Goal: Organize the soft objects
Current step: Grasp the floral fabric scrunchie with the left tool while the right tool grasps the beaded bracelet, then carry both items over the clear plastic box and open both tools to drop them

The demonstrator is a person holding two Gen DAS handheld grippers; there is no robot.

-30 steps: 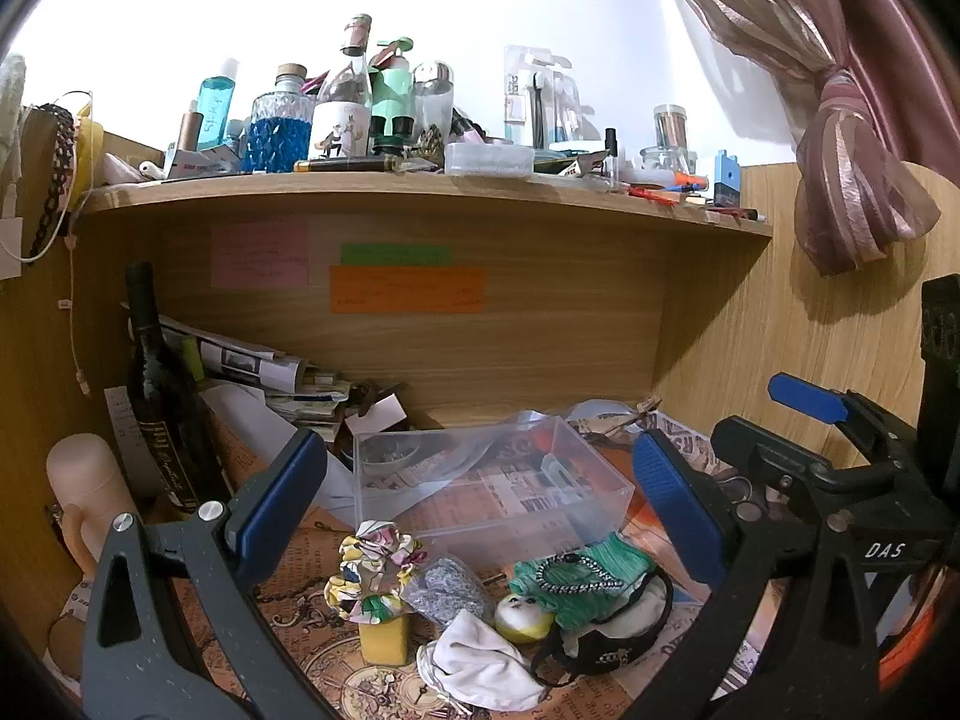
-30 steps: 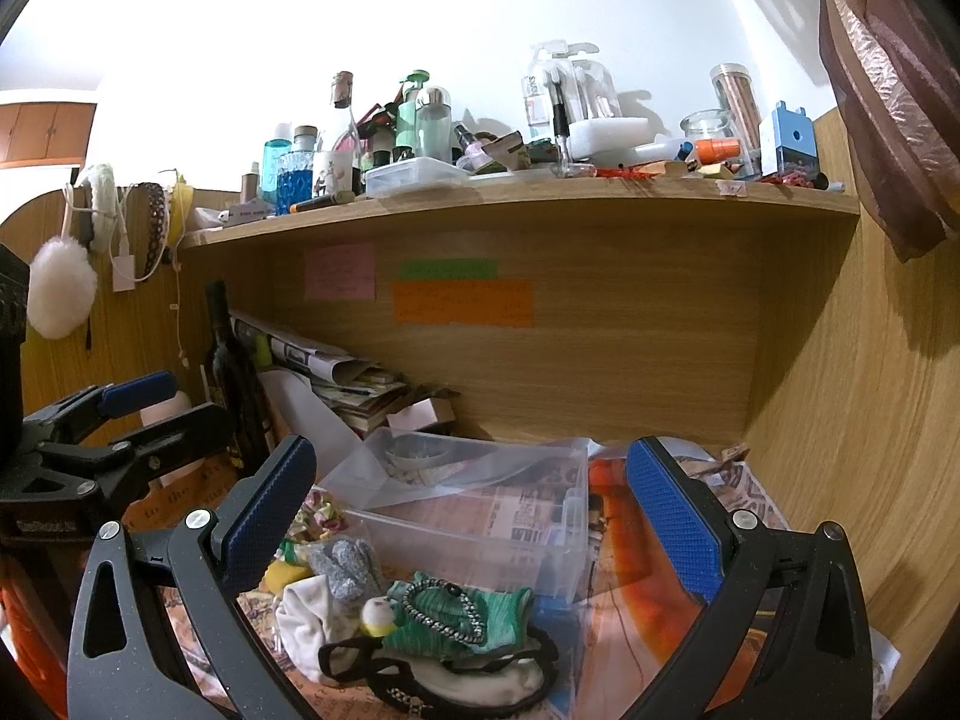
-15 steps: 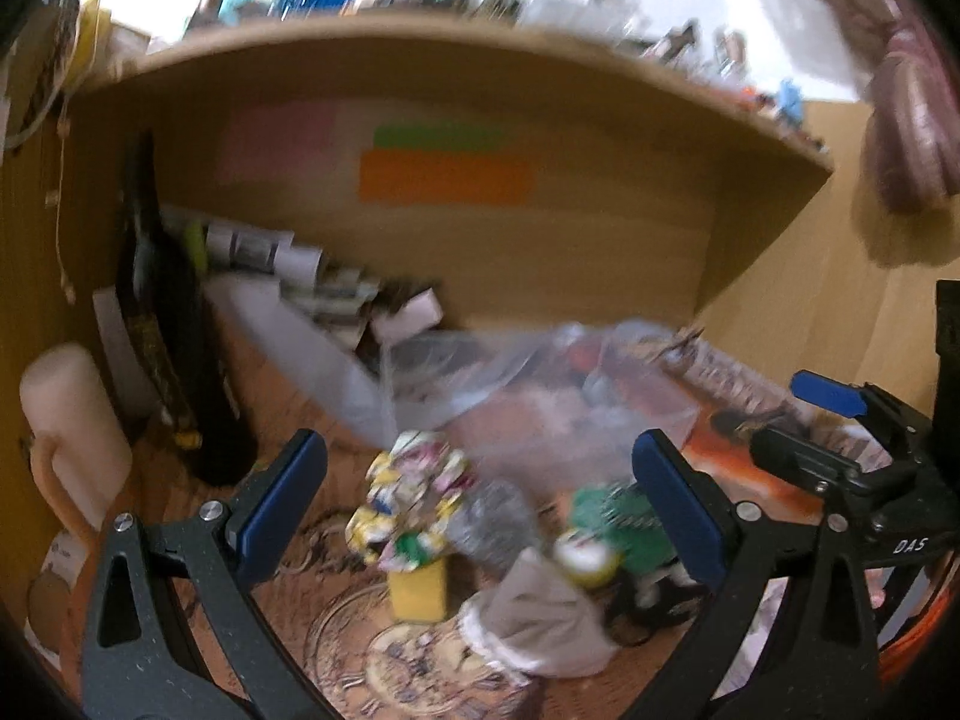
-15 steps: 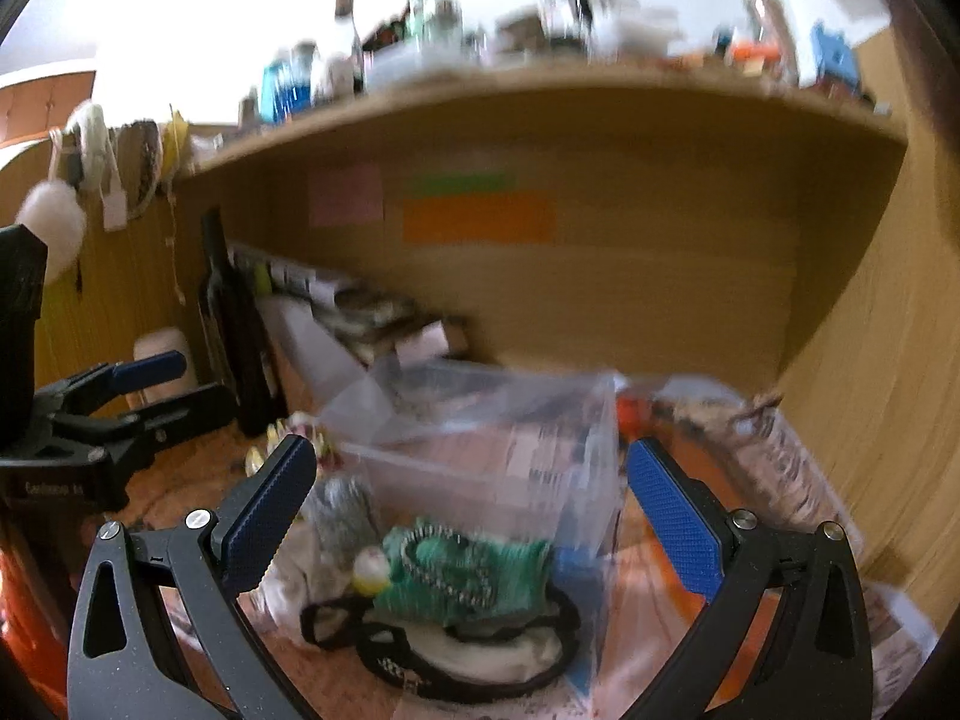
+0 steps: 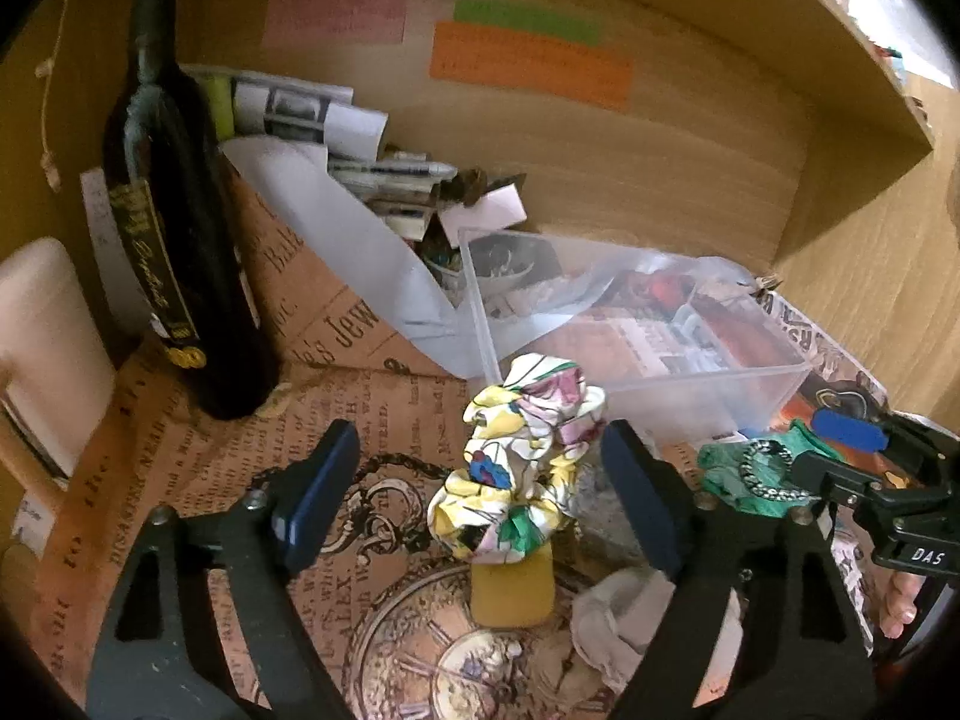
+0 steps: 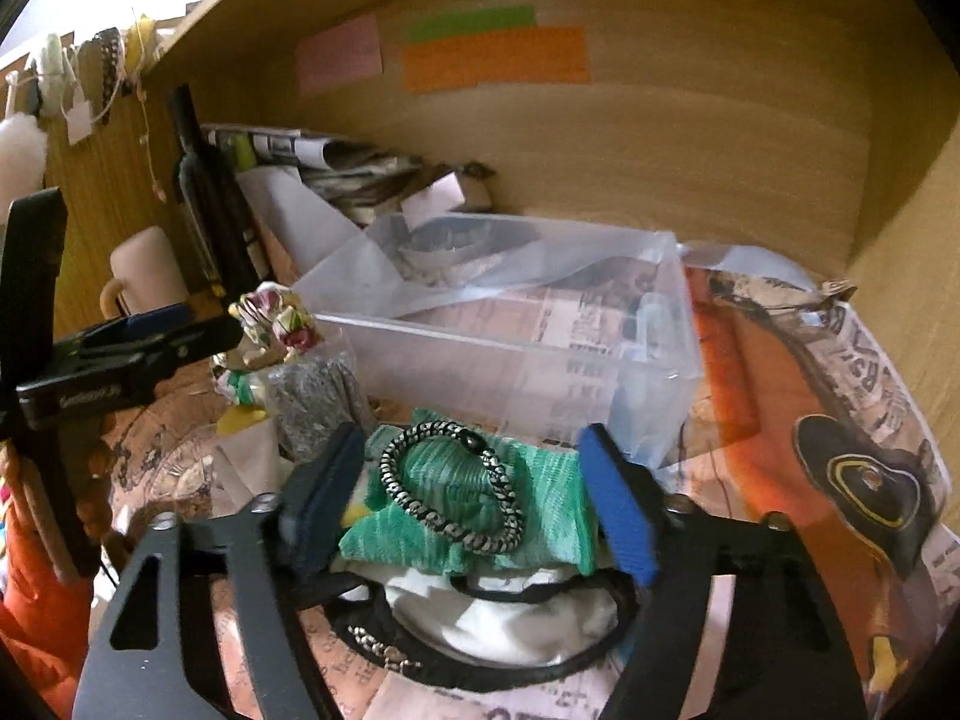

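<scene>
In the left wrist view my left gripper [image 5: 480, 498] is open with its pads on either side of a floral scrunchie [image 5: 522, 462] that sits on a yellow sponge [image 5: 511, 594]. A white cloth [image 5: 624, 618] lies to its right. In the right wrist view my right gripper [image 6: 468, 498] is open around a green cloth [image 6: 540, 516] with a black-and-white braided band [image 6: 450, 498] on top. A black-rimmed mask [image 6: 510, 642] lies under it. A clear plastic box [image 6: 528, 354] stands behind both piles; it also shows in the left wrist view [image 5: 636, 354].
A dark wine bottle [image 5: 180, 252] stands at the left, with a cream mug [image 5: 42, 348] beside it. Rolled newspapers [image 5: 312, 114] and a white sheet lean at the back of the wooden alcove. A grey glittery item [image 6: 312, 402] lies between the piles.
Both grippers have moved forward and down toward the desk. The left now brackets the floral scrunchie, the right brackets the green cloth. Both jaws have narrowed.
</scene>
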